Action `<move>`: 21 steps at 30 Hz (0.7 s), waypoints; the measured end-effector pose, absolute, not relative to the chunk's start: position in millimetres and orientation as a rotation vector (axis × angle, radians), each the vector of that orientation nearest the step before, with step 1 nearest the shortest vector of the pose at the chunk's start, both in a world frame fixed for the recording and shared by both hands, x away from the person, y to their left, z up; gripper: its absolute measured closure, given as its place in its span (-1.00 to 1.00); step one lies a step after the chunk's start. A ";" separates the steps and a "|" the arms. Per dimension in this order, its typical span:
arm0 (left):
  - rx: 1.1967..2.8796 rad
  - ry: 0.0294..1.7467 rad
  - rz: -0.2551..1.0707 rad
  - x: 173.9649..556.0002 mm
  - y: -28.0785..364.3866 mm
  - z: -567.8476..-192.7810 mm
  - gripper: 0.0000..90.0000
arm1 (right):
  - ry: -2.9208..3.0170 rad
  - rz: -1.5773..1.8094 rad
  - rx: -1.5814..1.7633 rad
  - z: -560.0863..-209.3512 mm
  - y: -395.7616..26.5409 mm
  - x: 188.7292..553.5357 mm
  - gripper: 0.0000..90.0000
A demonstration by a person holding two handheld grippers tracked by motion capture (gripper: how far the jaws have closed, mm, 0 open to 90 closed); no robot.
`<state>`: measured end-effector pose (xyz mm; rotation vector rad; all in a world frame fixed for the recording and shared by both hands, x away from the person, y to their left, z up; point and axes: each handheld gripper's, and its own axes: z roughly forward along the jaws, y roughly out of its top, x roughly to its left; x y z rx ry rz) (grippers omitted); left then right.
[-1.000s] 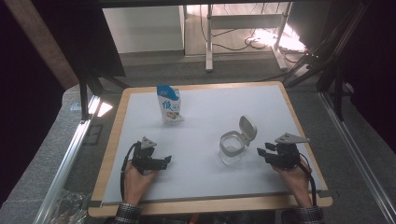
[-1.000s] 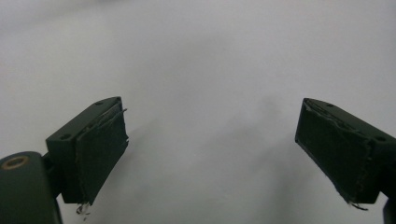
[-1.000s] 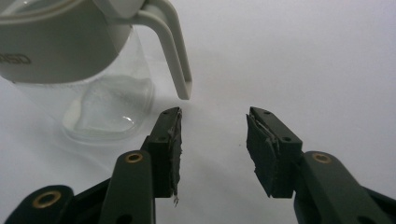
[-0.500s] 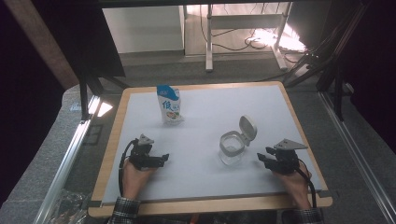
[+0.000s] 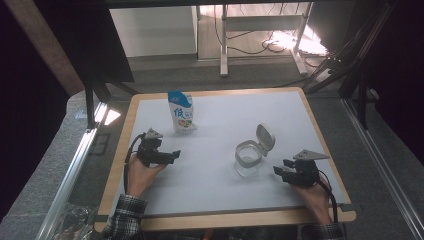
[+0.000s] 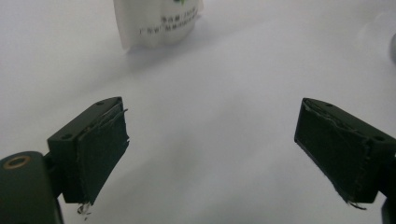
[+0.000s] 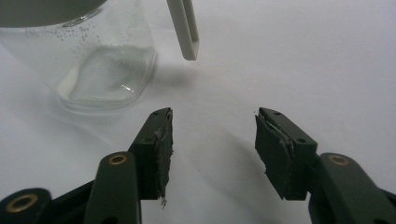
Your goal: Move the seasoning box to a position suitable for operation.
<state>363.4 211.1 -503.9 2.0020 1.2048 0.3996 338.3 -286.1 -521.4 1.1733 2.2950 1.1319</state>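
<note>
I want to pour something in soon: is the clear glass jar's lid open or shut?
Open. The clear glass jar stands upright with its pale hinged lid flipped up and back, leaving the mouth uncovered.

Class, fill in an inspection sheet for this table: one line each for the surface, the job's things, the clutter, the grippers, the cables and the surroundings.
Surface: white mat on a wood-edged board, clean where visible.
Job's things: pouch upright at the far left; glass jar with its hinged lid open, apparently empty.
Clutter: nothing seen.
Grippers: left gripper wide open, empty, pointing towards the mat's middle; right gripper empty beside the jar, not touching, its jaws just been opening.
Cables: black cable loops from the left gripper; another trails from the right.
Surroundings: grey floor, desk legs and loose wires beyond the table.
</note>
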 end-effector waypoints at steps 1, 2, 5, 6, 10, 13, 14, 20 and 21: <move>1.999 1.201 0.401 365.3 211.8 -502.4 -0.78 | 2.295 1.132 1.173 -521.4 -286.1 338.3 0.00; 2.006 1.193 0.404 369.3 213.2 -499.6 -0.77 | 2.294 1.132 1.179 -522.1 -286.2 338.5 -0.02; 2.006 1.182 0.405 379.0 216.2 -493.2 -0.76 | 2.292 1.105 1.173 -523.8 -286.1 338.9 -0.10; 2.009 1.181 0.407 381.6 216.8 -491.7 -0.76 | 2.289 1.092 1.171 -524.6 -285.9 339.3 -0.13; 2.016 1.169 0.407 394.8 219.5 -485.8 -0.74 | 2.301 1.069 1.177 -528.1 -285.6 341.1 -0.20; 2.029 1.160 0.419 404.0 220.3 -480.5 -0.71 | 2.298 1.079 1.183 -528.2 -285.9 341.2 -0.23; 2.032 1.156 0.421 405.9 220.2 -479.3 -0.69 | 2.300 1.084 1.185 -528.2 -286.2 341.4 -0.24; 2.039 1.135 0.458 418.1 217.4 -472.0 -0.58 | 2.318 1.058 1.151 -529.2 -282.5 340.6 -0.36; 2.037 1.130 0.450 420.8 217.7 -471.1 -0.54 | 2.319 1.038 1.135 -529.4 -280.9 339.9 -0.37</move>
